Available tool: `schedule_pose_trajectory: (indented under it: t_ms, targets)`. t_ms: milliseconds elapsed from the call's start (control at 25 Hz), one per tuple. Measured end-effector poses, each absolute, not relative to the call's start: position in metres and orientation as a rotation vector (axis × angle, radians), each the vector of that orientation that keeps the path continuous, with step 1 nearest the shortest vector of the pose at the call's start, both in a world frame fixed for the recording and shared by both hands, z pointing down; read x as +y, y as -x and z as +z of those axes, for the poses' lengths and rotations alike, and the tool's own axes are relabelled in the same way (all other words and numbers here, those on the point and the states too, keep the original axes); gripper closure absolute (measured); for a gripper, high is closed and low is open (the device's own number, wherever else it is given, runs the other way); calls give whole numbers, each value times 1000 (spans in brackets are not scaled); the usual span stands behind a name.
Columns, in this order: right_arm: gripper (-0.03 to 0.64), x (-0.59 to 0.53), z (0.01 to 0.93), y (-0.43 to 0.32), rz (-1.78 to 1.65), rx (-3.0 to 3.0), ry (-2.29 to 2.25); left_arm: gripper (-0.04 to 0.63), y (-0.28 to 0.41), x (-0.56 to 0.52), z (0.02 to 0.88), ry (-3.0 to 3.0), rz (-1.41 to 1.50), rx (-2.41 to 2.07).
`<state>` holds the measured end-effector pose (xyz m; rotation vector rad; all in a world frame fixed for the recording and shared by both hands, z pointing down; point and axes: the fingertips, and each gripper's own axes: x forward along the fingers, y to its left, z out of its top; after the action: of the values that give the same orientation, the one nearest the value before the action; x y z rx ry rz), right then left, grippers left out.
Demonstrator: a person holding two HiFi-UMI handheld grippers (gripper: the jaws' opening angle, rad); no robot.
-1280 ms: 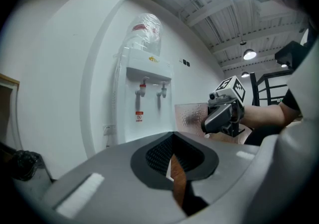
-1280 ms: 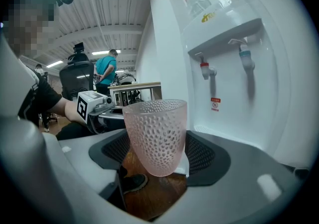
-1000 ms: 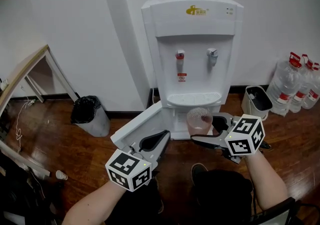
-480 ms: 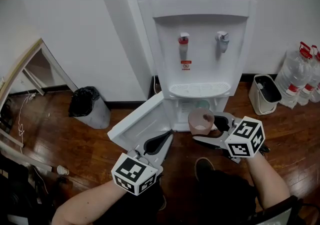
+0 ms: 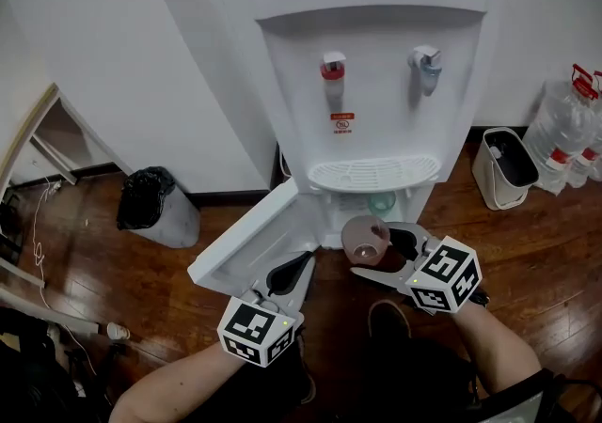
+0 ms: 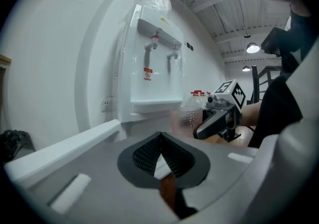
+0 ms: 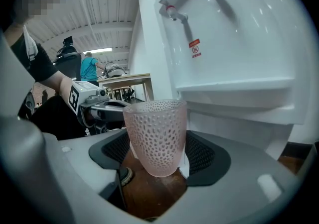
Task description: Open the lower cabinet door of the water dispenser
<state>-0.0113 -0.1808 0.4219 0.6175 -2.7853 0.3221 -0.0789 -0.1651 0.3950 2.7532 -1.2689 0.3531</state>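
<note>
left gripper view, left gripper (image 6: 160,142) jaws pressed together (nothing between), right gripper (image 7: 158,161) jaws clamping dimpled pink cup (image 7: 155,128)

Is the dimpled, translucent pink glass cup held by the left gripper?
No, the cup stands clamped between the jaws of the right gripper.

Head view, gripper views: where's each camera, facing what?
Head view: on the person's head, steeply down at the white water dispenser; forearms, left hand-held gripper and right hand-held gripper show.
Left gripper view: on the left one, along its shut jaws toward the dispenser.
Right gripper view: on the right one, along jaws clamping a pink dimpled glass cup.
Shared: each gripper view shows the other gripper.
</note>
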Motion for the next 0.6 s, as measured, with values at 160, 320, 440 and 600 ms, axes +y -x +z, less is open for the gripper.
schedule_pose_trajectory:
  t_ms: [160, 320, 440, 600]
  targets:
    - [265, -194, 438, 14, 317, -2807, -638, 593, 78, -188, 415, -2732, 319, -1309]
    - [265, -205, 453, 15, 289, -2802, -668, 593, 85, -211, 446, -2600, 243, -1357]
    - [265, -212, 462, 16, 300, -2813, -694, 593, 81, -218, 467, -2594, 268, -1358]
    - [265, -216, 484, 15, 303, -2792, -729, 593, 84, -229, 489, -2544, 271, -1426]
